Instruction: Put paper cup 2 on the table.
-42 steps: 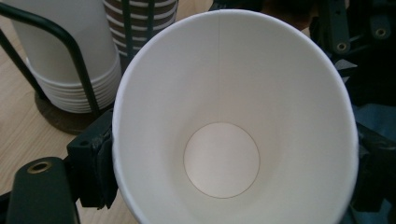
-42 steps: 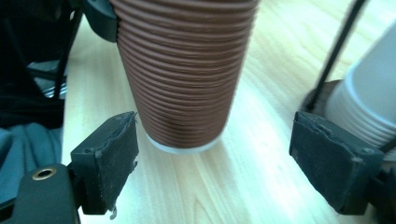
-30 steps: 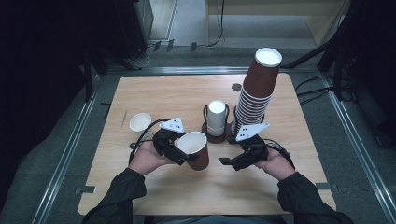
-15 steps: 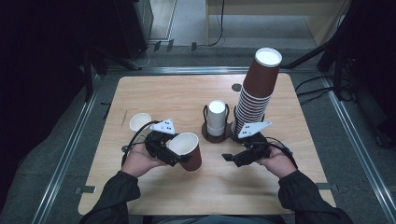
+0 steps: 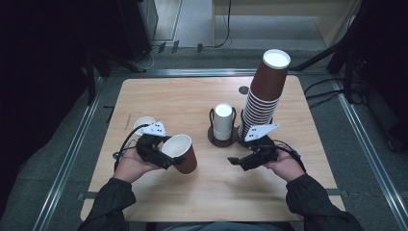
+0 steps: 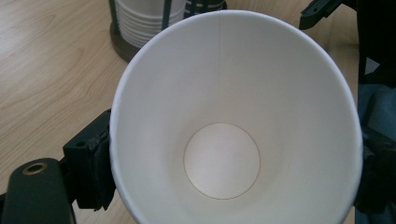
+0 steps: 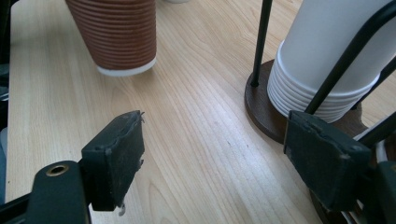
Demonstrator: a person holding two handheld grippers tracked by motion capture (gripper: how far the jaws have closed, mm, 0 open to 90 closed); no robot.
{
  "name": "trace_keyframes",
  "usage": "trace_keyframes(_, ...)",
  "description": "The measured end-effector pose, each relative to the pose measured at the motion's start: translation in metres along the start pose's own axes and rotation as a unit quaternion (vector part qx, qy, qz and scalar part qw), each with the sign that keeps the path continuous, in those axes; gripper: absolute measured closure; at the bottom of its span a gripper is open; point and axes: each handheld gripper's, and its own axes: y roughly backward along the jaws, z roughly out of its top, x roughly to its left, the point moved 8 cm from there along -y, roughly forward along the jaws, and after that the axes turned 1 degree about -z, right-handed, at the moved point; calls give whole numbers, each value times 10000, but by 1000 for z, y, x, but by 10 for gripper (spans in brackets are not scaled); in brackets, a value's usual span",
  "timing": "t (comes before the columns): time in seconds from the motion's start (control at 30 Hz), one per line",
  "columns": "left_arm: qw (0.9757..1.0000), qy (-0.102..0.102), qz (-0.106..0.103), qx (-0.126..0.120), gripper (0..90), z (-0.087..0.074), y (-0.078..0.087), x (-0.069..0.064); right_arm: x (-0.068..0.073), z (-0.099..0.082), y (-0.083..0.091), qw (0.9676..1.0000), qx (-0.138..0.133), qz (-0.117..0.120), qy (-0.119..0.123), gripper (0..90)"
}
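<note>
Left hand-held gripper (image 5: 166, 155) clamped on brown paper cup (image 5: 182, 153), tilted at the tabletop's (image 5: 192, 103) near-left. Right hand-held gripper (image 5: 236, 160) open, empty (beside the cup holder (image 5: 223, 134)). Next, probably: set the cup upright, then release.

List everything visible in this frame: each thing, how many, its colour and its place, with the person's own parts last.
Held paper cup: one, brown outside, white inside, upright between the left gripper's jaws, front left.
Small cup: one, white, on the table behind the left gripper.
Cup holder: one, dark wire frame with a white cup stack, table centre.
Tall cup stack: one, brown, upside down, right of the holder.
Table: one, light wood.
Left gripper: black, shut on the cup.
Right gripper: black, jaws open, empty.
Sleeves: two, dark, bottom edge.
</note>
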Motion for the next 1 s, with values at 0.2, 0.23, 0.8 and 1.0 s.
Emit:
trace_keyframes(0.2, 9996, 140, 240, 48, 104, -14, 13, 14, -1, 2, -2, 10000, -12, 42, 8, 205)
trace_keyframes(0.23, 9995, 153, 261, 70, 104, -16, 15, 15, -1, 1, -2, 10000, 8, 40, 19, 206)
trace_keyframes(0.8, 9957, 250, 809, 385, 92, -43, 34, 38, 4, 3, -6, 9999, -58, 111, 32, 210)
trace_keyframes(1.0, 9945, 217, 897, 495, 88, -50, 38, 41, 4, 3, -6, 9999, -53, 92, 47, 213)
